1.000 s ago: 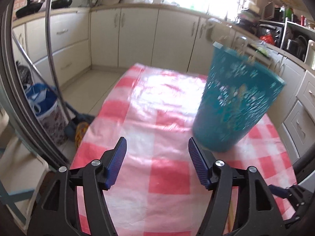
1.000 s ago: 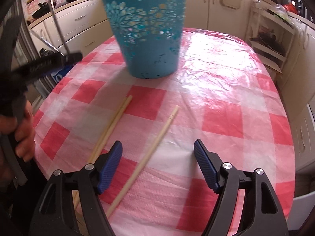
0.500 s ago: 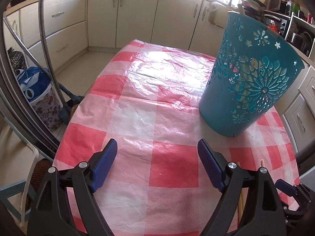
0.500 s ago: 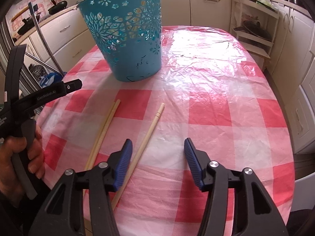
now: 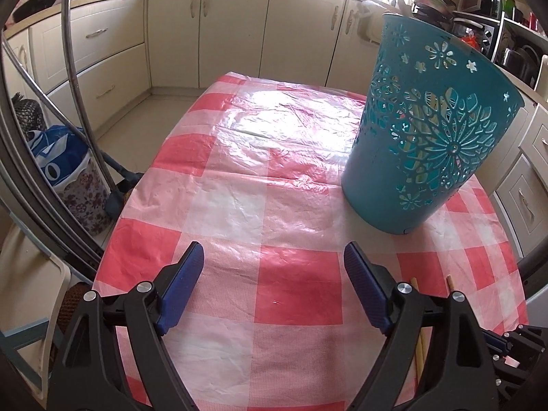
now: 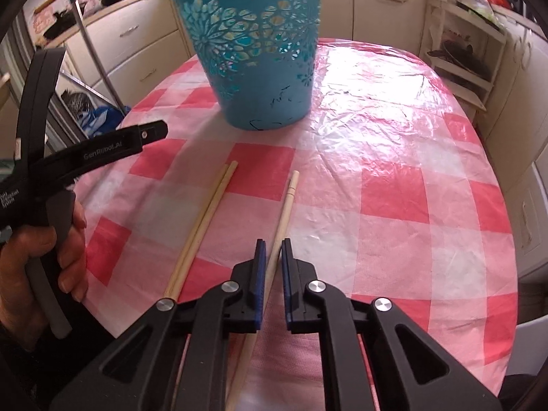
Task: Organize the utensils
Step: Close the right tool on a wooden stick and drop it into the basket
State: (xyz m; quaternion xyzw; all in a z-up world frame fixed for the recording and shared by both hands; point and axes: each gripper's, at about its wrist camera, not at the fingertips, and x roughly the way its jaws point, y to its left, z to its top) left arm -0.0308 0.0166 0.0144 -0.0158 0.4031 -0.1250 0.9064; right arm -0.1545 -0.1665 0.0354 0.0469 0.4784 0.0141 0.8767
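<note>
A teal cut-out bucket [image 6: 255, 48] stands on the red-and-white checked table; it also shows in the left wrist view [image 5: 421, 137]. A single wooden chopstick [image 6: 286, 205] lies on the cloth and runs between the nearly closed jaws of my right gripper [image 6: 273, 257]. A pair of chopsticks [image 6: 205, 219] lies just left of it. My left gripper [image 5: 274, 270] is open and empty over the cloth, left of the bucket. Two chopstick tips [image 5: 432, 281] show behind its right finger.
The table [image 6: 394, 157] is oval, with its edges close on the left and right. Cream kitchen cabinets [image 5: 236, 30] surround it. A blue bag and floral bin [image 5: 68, 174] stand on the floor at left. A shelf rack [image 6: 462, 51] stands at right.
My right gripper has closed from wide open to a narrow gap around the single chopstick. The left gripper has stayed open and shifted little.
</note>
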